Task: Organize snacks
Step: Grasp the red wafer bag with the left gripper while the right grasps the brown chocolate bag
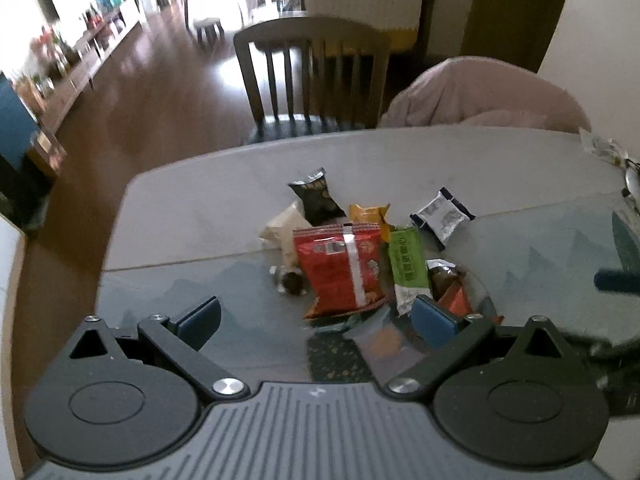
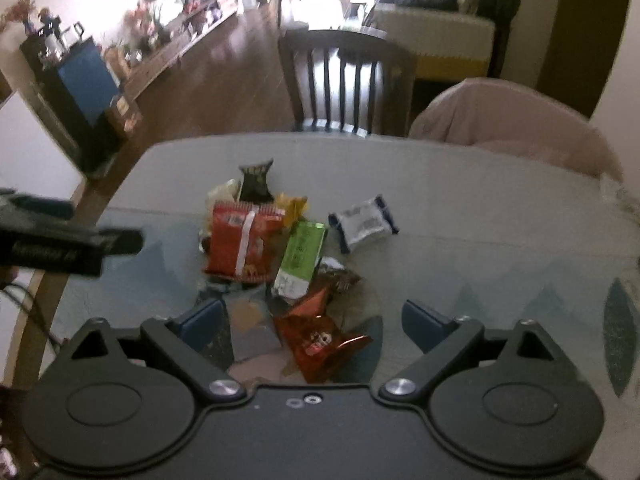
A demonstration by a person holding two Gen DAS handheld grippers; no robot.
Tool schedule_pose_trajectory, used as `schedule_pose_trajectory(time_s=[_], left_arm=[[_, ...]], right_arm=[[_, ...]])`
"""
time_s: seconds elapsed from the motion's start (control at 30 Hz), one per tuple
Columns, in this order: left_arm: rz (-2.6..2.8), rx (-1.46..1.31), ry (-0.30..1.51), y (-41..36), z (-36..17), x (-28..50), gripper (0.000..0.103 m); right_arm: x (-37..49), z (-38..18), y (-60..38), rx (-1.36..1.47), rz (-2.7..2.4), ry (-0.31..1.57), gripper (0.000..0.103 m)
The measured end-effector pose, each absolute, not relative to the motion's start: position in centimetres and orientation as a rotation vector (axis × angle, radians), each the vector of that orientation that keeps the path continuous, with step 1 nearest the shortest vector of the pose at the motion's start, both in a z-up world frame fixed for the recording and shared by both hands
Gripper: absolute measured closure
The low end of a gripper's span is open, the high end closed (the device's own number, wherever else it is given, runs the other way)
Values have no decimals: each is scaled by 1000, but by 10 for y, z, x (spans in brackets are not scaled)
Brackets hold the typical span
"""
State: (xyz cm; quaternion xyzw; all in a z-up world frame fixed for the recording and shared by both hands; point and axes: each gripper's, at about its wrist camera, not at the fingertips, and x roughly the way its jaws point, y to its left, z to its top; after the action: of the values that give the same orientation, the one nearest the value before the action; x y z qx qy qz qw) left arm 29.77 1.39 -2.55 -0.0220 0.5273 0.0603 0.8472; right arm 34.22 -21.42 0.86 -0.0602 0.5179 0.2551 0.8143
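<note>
A pile of snack packets lies on the table (image 1: 192,216). It holds a red bag (image 1: 340,268) (image 2: 240,246), a green bar (image 1: 406,266) (image 2: 300,258), a black packet (image 1: 316,198) (image 2: 256,180), a yellow packet (image 1: 368,214), a white and navy packet (image 1: 442,216) (image 2: 362,224), a cream packet (image 1: 284,224) and a shiny orange-red packet (image 2: 320,338). My left gripper (image 1: 316,320) is open and empty, just short of the pile. My right gripper (image 2: 312,322) is open and empty, its fingers either side of the orange-red packet. The left gripper shows at the left of the right wrist view (image 2: 68,244).
A wooden chair (image 1: 312,76) stands behind the table. A second chair draped in pink cloth (image 1: 484,96) is at the back right. Small items (image 1: 608,152) sit at the table's far right edge. The table's left edge drops to a wooden floor.
</note>
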Motion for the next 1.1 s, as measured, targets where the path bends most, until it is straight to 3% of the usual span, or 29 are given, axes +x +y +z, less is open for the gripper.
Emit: schedule_pose_trajectory(time_s=[0.3,0.57,0.73,1.0,1.1], left_arm=[[145,-120,1247,12,-83,365,1],[225,-165,1354,21,-134,400,1],[245,-163,1371,21,-156,409,1],[246,-186,1397,18,-179,410,2],[240,-198,1387,17,-180,411,11]], right_arm=[[367,-46,-197,-168,610,1266,8],[381,-105,-179,-228,609,1360,18],[379,-126,-171,-300,618,1361,19],[372,-137,-167,-361,625,1339,36],[370,-136,-169,-348,650,1334,44]])
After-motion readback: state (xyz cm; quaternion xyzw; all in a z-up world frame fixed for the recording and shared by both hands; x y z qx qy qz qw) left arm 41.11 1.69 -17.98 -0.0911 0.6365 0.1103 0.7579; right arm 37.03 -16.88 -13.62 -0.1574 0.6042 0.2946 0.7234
